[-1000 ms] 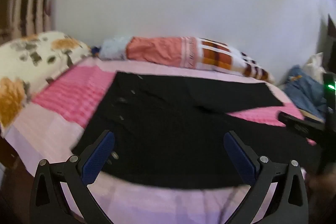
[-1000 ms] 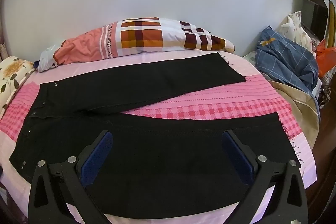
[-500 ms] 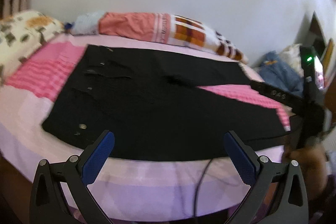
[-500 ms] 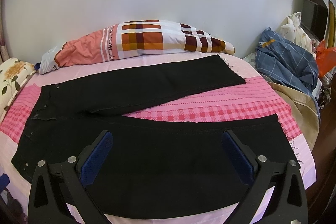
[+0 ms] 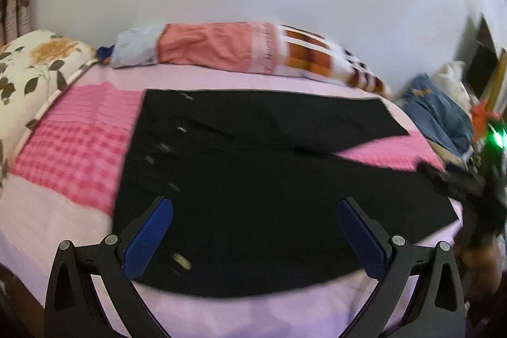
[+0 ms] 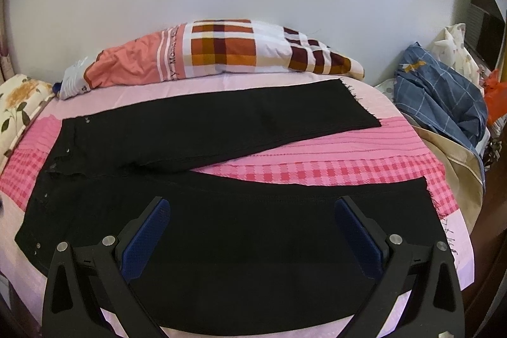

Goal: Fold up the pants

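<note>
Black pants [image 6: 221, 211] lie flat on the pink bed, waistband at the left, two legs spread apart toward the right in a V. They also show in the left wrist view [image 5: 253, 179]. My left gripper [image 5: 253, 230] is open and empty, hovering over the waist end near the front edge. My right gripper [image 6: 252, 230] is open and empty, above the near leg. The right gripper's body [image 5: 469, 186] shows blurred at the right of the left wrist view.
A checked orange and white bolster [image 6: 221, 56] lies along the wall. A floral pillow [image 5: 28, 75] is at the left. A blue checked cloth pile [image 6: 440, 97] sits off the bed's right side. The pink bedsheet [image 6: 332, 167] shows between the legs.
The left gripper has swung back toward the left and closer over the waist end; its view is blurred by motion. The right gripper has stayed almost still. The pants have not moved.
</note>
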Demonstrator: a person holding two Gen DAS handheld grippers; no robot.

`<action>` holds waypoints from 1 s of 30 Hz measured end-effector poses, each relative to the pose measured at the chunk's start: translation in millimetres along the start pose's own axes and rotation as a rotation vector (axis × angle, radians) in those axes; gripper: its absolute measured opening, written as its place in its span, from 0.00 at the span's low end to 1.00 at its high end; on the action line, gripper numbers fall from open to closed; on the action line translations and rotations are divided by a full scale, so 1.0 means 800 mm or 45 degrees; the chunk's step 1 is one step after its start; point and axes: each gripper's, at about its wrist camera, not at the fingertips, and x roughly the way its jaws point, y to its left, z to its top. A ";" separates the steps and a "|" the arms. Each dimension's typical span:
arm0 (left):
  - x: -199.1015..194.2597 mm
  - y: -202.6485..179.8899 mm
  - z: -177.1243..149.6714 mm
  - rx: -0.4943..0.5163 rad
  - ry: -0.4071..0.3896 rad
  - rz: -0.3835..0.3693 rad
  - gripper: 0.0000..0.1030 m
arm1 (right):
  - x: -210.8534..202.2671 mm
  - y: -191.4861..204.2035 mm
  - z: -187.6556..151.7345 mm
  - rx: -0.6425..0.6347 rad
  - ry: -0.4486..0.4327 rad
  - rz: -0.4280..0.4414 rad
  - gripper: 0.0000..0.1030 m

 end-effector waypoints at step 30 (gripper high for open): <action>0.330 0.248 0.186 0.158 0.367 -0.164 0.32 | 0.106 0.069 0.031 -0.132 0.243 -0.057 0.99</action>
